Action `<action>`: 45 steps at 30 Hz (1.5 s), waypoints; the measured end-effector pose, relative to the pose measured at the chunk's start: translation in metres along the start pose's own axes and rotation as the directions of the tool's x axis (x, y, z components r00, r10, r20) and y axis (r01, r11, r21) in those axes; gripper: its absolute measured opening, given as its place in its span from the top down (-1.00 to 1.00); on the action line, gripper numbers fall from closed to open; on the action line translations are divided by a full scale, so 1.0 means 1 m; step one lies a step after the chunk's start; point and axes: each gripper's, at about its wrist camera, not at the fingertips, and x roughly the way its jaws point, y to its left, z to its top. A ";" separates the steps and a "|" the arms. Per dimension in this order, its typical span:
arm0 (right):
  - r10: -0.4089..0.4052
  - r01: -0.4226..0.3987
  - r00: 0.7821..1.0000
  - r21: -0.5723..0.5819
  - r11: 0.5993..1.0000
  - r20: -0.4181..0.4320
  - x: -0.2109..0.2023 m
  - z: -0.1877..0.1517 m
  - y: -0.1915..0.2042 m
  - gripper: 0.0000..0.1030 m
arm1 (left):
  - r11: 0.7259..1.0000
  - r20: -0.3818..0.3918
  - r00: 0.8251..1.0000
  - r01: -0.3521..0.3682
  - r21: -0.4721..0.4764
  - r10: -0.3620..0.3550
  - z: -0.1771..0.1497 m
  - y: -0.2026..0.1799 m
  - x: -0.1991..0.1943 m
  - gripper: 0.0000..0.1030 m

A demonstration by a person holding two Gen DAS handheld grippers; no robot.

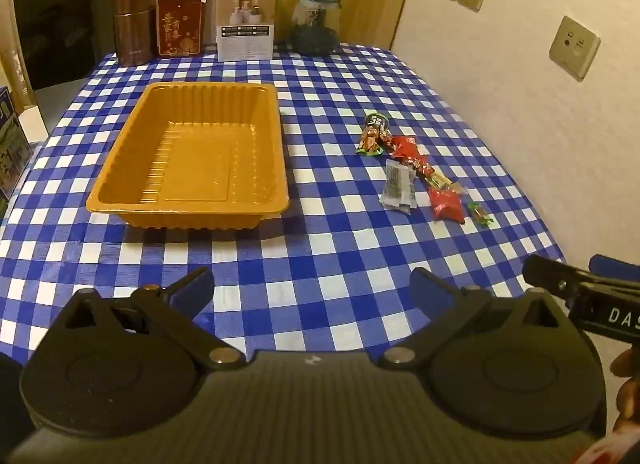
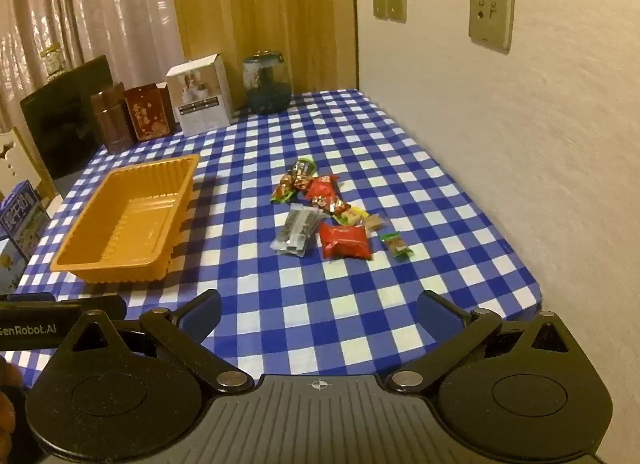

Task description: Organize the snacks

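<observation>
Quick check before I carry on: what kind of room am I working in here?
Probably a home dining or living room: a table under a blue-and-white checked tablecloth, pleated window curtains, and beige wall sockets on a textured white wall.

Open cloth between tray (image 1: 188, 152) and snacks (image 1: 416, 172)

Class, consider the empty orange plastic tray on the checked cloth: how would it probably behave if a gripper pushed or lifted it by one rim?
The orange plastic tray looks thin and ribbed, so it is probably light and would flex. It is empty, so a push would likely slide it across the checked tablecloth rather than tip it.
</observation>
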 end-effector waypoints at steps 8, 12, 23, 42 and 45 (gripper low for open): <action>-0.008 0.008 1.000 -0.003 1.000 -0.003 0.004 0.000 0.000 -1.00 | 0.999 0.023 0.999 0.029 -0.021 -0.028 -0.002 0.009 -0.004 -1.00; -0.006 0.006 1.000 -0.001 1.000 -0.015 0.010 0.001 0.002 -1.00 | 1.000 0.013 1.000 0.012 -0.017 -0.011 0.000 0.002 -0.001 -1.00; -0.011 0.011 1.000 -0.004 1.000 -0.021 0.008 0.001 0.000 -0.99 | 1.000 0.013 1.000 0.020 -0.016 -0.020 0.002 0.002 -0.001 -1.00; -0.011 0.011 1.000 -0.005 1.000 -0.020 0.009 0.002 0.002 -1.00 | 1.000 0.016 1.000 0.021 -0.015 -0.021 0.001 0.005 0.000 -1.00; -0.011 0.011 1.000 -0.006 1.000 -0.020 0.008 0.002 0.003 -0.99 | 1.000 0.016 1.000 0.021 -0.016 -0.021 0.001 0.005 0.000 -1.00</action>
